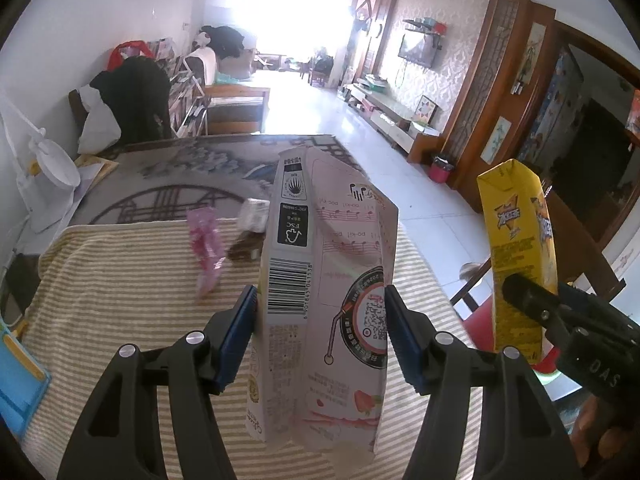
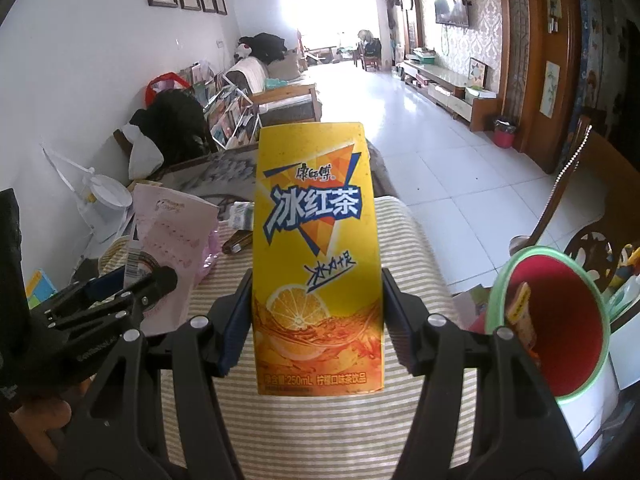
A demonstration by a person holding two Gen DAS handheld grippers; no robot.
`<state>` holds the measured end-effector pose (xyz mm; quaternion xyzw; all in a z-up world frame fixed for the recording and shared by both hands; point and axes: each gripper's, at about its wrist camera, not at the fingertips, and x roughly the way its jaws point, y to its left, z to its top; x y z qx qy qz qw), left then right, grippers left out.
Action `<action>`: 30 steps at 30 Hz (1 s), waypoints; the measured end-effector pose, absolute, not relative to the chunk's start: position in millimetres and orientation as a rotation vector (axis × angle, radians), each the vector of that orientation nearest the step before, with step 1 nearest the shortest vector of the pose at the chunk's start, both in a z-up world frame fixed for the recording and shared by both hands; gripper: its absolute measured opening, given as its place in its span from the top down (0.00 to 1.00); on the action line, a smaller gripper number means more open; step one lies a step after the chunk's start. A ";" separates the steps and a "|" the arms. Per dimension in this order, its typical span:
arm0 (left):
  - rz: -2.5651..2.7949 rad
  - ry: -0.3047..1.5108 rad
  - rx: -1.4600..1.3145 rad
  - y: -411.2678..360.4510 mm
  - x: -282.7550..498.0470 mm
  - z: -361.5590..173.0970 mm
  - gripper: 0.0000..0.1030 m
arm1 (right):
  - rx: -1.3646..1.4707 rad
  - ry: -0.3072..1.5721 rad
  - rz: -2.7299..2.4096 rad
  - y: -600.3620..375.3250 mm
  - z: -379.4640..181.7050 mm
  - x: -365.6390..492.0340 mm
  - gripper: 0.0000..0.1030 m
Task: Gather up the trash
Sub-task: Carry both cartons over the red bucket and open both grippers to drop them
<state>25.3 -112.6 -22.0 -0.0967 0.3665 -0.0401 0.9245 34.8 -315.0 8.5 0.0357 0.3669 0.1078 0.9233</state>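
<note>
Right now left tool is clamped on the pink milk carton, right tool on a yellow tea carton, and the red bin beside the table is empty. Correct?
Not quite. The red bin is not empty: the right wrist view shows a yellow-orange package standing inside it. The rest holds: the left tool grips the pink milk carton, and the right tool grips the yellow tea carton.

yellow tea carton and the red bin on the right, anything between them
Only the right gripper's own right-hand finger; past it, striped cloth and floor. The right wrist view shows this, with the yellow tea carton clamped in its jaws and the red bin beyond.
</note>
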 end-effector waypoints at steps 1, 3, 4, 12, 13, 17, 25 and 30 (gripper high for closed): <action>-0.083 0.749 -0.198 -119.4 25.3 -21.5 0.42 | 0.075 0.750 0.223 -323.6 9.3 34.6 0.44; -0.087 0.739 -0.199 -138.0 25.6 -19.1 0.42 | 0.075 0.747 0.225 -336.2 10.1 34.5 0.44; -0.089 0.736 -0.199 -145.1 25.8 -18.8 0.41 | 0.077 0.745 0.225 -344.4 10.5 34.4 0.44; -0.104 0.735 -0.191 -202.5 26.6 -15.7 0.41 | 0.093 0.737 0.217 -395.2 12.8 35.5 0.44; -0.105 0.736 -0.190 -207.4 27.8 -15.6 0.41 | 0.096 0.736 0.215 -401.1 12.9 35.5 0.44; -0.113 0.739 -0.174 -230.0 30.9 -14.5 0.41 | 0.114 0.735 0.203 -425.7 11.9 36.4 0.44; -0.159 0.758 -0.140 -282.4 42.8 -14.9 0.41 | 0.148 0.741 0.157 -469.7 5.7 38.2 0.44; -0.201 0.783 -0.117 -311.4 50.3 -20.4 0.41 | 0.178 0.767 0.113 -501.4 -3.6 42.6 0.44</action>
